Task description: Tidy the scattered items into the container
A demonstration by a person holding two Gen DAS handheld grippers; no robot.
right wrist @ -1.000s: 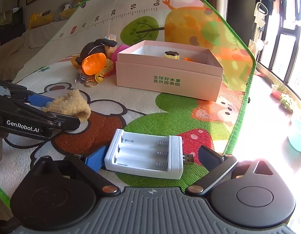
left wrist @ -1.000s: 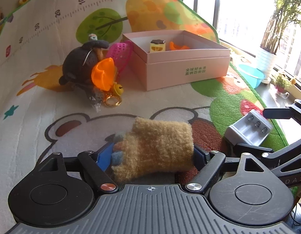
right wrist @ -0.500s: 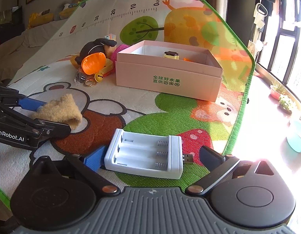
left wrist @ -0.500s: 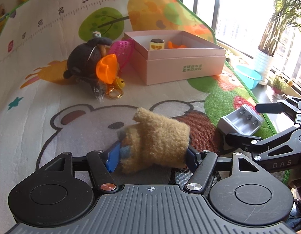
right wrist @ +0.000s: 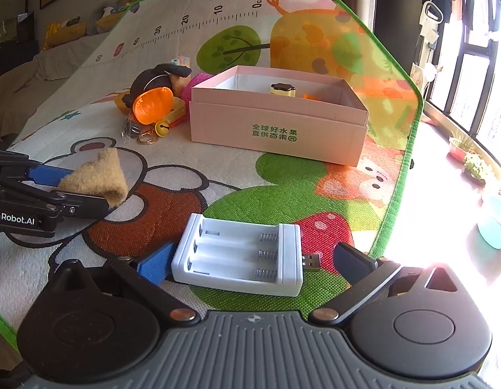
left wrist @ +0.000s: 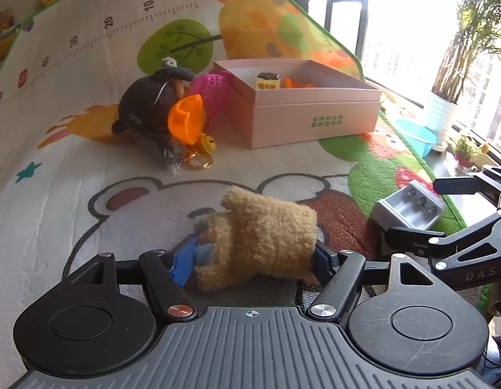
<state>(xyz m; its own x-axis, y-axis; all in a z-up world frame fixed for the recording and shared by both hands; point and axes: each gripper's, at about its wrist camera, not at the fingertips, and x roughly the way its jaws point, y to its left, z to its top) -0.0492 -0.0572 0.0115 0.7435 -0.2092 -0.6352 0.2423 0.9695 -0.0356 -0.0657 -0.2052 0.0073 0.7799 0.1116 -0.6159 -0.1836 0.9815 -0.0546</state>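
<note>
A tan fuzzy glove (left wrist: 266, 236) lies bunched on the play mat between the blue pads of my left gripper (left wrist: 253, 246). Its jaws are closing and both pads press on the glove's sides. From the right wrist view the glove (right wrist: 98, 178) and left gripper (right wrist: 72, 191) sit at the far left. My right gripper (right wrist: 255, 253) is open around a white battery charger (right wrist: 240, 253). Its left finger is at the charger's side and its right finger stands apart, beyond the USB plug. The pink open box (left wrist: 315, 120) (right wrist: 276, 129) stands farther back and holds a small yellow toy (left wrist: 268, 81) and an orange piece (left wrist: 296, 82).
Left of the box lies a pile: a dark plush toy (left wrist: 146, 103), an orange scoop (left wrist: 185, 123), a pink mesh piece (left wrist: 211, 87) and a bell keyring (left wrist: 201, 152). The mat's green edge runs on the right, with a teal basin (left wrist: 416, 136) and potted plants beyond.
The left jaws have drawn in on the glove, which has crumpled from flat into a bunch. The right gripper and the charger have not moved.
</note>
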